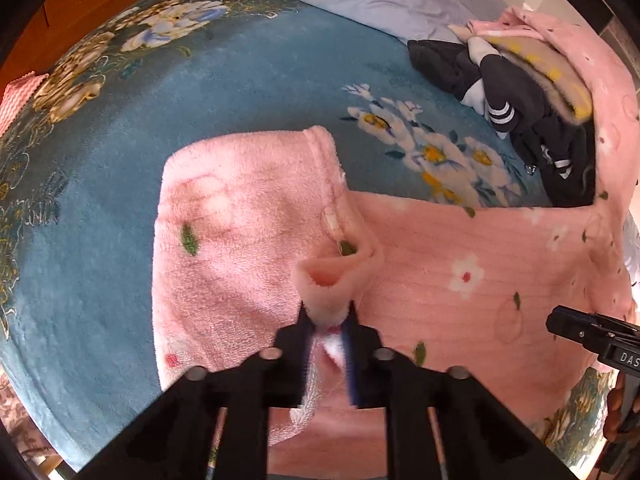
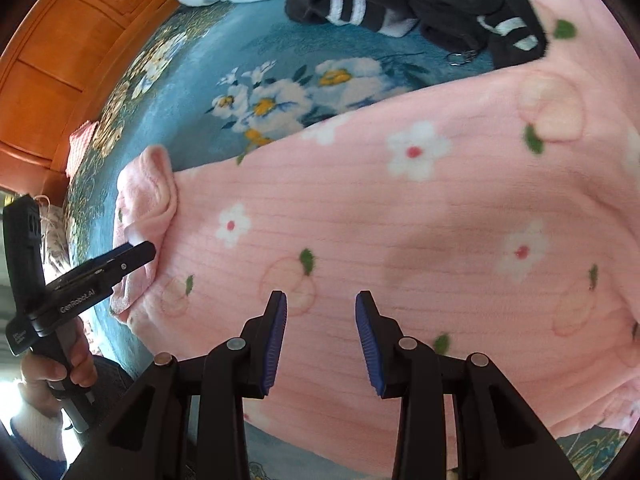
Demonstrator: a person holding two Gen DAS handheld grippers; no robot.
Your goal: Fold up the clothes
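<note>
Left gripper (image 1: 328,320), seen from its own wrist camera, has its two fingers closed tightly on a fluffy fold of the pink fleece garment (image 1: 460,264). The pinched part looks like a hem or cuff, rolled into a small tube just in front of the fingertips. Beyond it a flap of the same garment, pale inside facing up (image 1: 240,216), lies on the blue floral blanket (image 1: 248,72). At the far right there is a pile of other clothes (image 1: 532,92), dark and yellow pieces touching the pink one. The right gripper (image 1: 588,332) enters at the right edge.

From the right wrist camera, the right gripper (image 2: 321,336) hovers over the wide printed body of the garment (image 2: 400,216) with its blue pads (image 2: 276,344) well apart and nothing between them. The left gripper (image 2: 132,252) is visible at the left, biting the garment edge, with a hand (image 2: 60,364) on its handle. A dark striped garment (image 2: 420,4) lies across the top, and small metal rings (image 2: 462,57) rest on the blanket just beside it.

I judge the risks so: the fleece is thick and slippery, so the small pinched roll may slide out if it is pulled quickly. Because the far part of the garment touches the pile, a strong pull could drag those clothes along. With only one side held, the fold may come out crooked.
</note>
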